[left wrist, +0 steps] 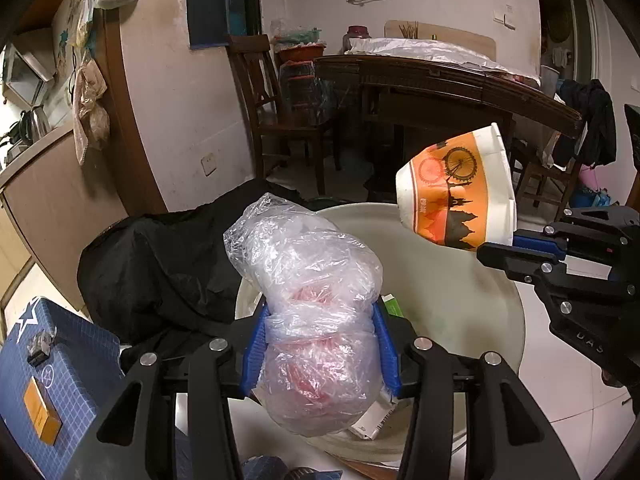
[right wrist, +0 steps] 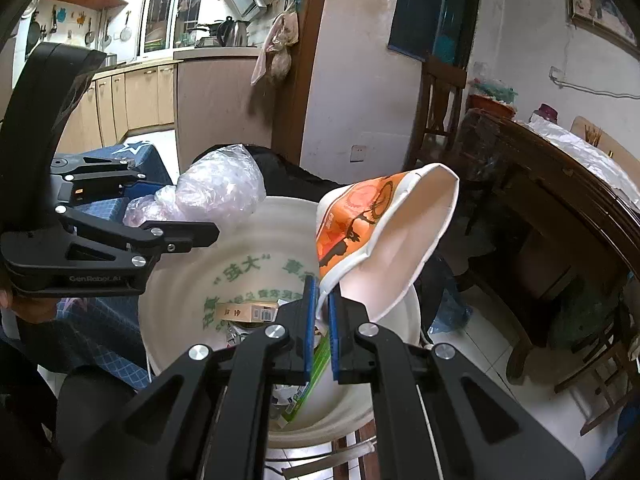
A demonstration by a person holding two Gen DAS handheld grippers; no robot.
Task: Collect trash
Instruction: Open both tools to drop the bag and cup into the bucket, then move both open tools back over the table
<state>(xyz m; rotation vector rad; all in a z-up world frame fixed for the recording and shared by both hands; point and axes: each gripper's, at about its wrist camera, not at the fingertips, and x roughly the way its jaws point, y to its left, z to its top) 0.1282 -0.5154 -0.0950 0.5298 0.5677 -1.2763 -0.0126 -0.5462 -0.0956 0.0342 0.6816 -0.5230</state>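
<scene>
Blue fingers (left wrist: 256, 344) of the left gripper (left wrist: 319, 346) squeezed a crinkly plastic bag (left wrist: 312, 300) over the white bucket (left wrist: 460, 280). It looked light and squashy, easy to pinch anywhere. Right gripper (right wrist: 323, 320) fingers were clamped on the rim of a paper bowl (right wrist: 384, 236), thin and bendy, best held by its edge.

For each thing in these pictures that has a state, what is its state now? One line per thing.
left gripper: shut on the plastic bag, above the bucket
plastic bag: crumpled, held in the air
right gripper: shut on the paper bowl's rim
paper bowl: squashed, tilted, held over the bucket
white bucket: open, already holds cartons and wrappers
</scene>
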